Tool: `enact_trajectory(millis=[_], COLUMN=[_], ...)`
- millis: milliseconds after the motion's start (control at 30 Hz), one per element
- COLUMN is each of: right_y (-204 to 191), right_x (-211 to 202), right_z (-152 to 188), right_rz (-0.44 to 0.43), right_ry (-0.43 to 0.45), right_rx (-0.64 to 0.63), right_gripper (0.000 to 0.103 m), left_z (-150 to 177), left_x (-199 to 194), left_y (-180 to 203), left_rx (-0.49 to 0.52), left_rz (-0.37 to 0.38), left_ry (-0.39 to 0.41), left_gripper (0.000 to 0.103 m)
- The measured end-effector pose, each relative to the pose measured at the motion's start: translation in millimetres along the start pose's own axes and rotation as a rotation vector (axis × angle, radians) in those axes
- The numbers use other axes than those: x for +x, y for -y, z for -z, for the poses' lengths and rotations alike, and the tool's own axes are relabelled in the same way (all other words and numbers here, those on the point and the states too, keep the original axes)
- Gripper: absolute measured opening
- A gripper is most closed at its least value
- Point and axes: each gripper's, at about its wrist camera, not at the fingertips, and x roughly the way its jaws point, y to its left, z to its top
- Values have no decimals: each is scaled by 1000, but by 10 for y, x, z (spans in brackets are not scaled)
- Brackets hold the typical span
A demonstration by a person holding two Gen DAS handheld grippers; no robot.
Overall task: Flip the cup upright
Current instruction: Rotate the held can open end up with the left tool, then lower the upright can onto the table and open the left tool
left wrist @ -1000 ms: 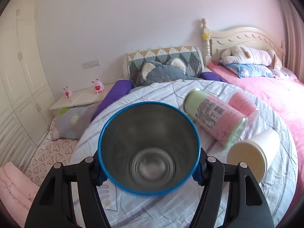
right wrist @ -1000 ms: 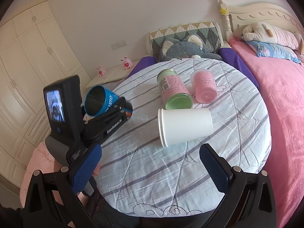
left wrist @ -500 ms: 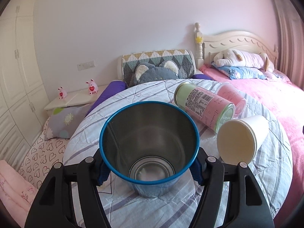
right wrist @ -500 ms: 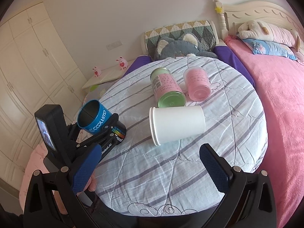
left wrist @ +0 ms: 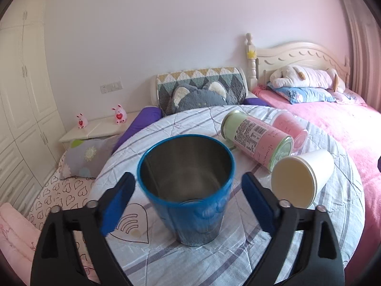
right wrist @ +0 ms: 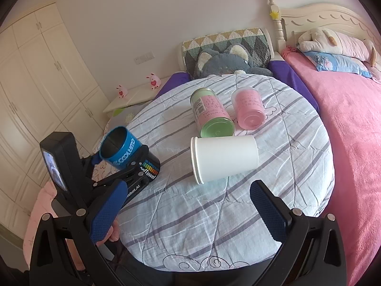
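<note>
A blue metal cup (left wrist: 188,188) with a steel inside stands with its mouth up on the striped round table (left wrist: 238,257), slightly tilted. My left gripper (left wrist: 188,188) is open around it, with a gap between each blue pad and the cup wall. In the right wrist view the same cup (right wrist: 120,151) sits at the table's left edge between the left gripper's fingers (right wrist: 142,162). My right gripper (right wrist: 188,211) is open and empty above the table's near edge.
A white paper cup (right wrist: 225,158) lies on its side mid-table. A green-and-pink canister (right wrist: 210,113) and a pink cup (right wrist: 248,109) lie on their sides behind it. A pink bed (right wrist: 352,119) is at the right, a nightstand (right wrist: 133,97) at the back left.
The left gripper tipped the blue cup from mouth-toward-camera to mouth up, lowered it onto the table, then opened and let go. The right gripper stayed open and nearly still.
</note>
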Motion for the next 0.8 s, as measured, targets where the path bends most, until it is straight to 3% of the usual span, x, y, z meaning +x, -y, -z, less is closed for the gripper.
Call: enact_trajectory(millis=[333, 567, 800], right_y=[-79, -163, -318], right_x=[-41, -115, -315], right_z=[0, -3, 25], right_rz=[7, 21, 82], right_ry=[17, 42, 81], right_rx=[-11, -25, -64], right_gripper=[103, 103, 103], left_z=[-90, -118, -95], left_x=[-91, -235, -628], left_y=[-82, -255, -511], left_rx=[-14, -52, -91], left_rz=[-7, -1, 35], left_ry=[-38, -118, -217], left_gripper=[101, 101, 102])
